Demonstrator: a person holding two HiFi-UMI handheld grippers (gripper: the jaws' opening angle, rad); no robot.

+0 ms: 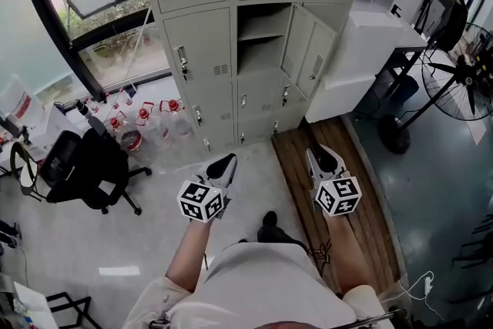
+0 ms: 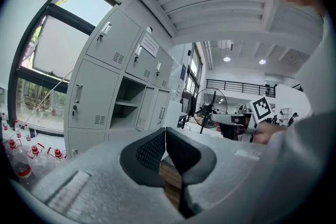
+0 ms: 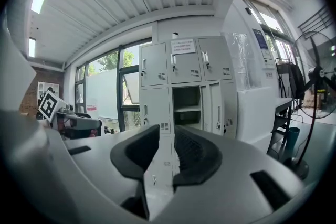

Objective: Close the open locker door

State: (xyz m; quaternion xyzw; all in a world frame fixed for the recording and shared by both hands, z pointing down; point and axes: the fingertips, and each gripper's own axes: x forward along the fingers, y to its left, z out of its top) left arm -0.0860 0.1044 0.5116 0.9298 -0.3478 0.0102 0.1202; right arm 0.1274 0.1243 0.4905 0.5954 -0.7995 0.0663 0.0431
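We face the grey lockers [image 1: 202, 50] from well back, our left hand-held gripper [image 1: 225, 162] pinched closed and empty, our right hand-held gripper [image 1: 320, 156] partly parted on nothing. The locker door [image 1: 310, 50] hangs open at the right edge of its middle-column compartment [image 1: 262, 38].

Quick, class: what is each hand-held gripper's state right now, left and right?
Left hand-held gripper: closed, jaw tips together, holding nothing.
Right hand-held gripper: open, a gap between the jaws, holding nothing.

We are seeing matt painted metal on the locker door [image 1: 308, 50] ahead of the right hand-held gripper [image 1: 322, 154], wooden floorboards [image 1: 370, 204] beneath it.
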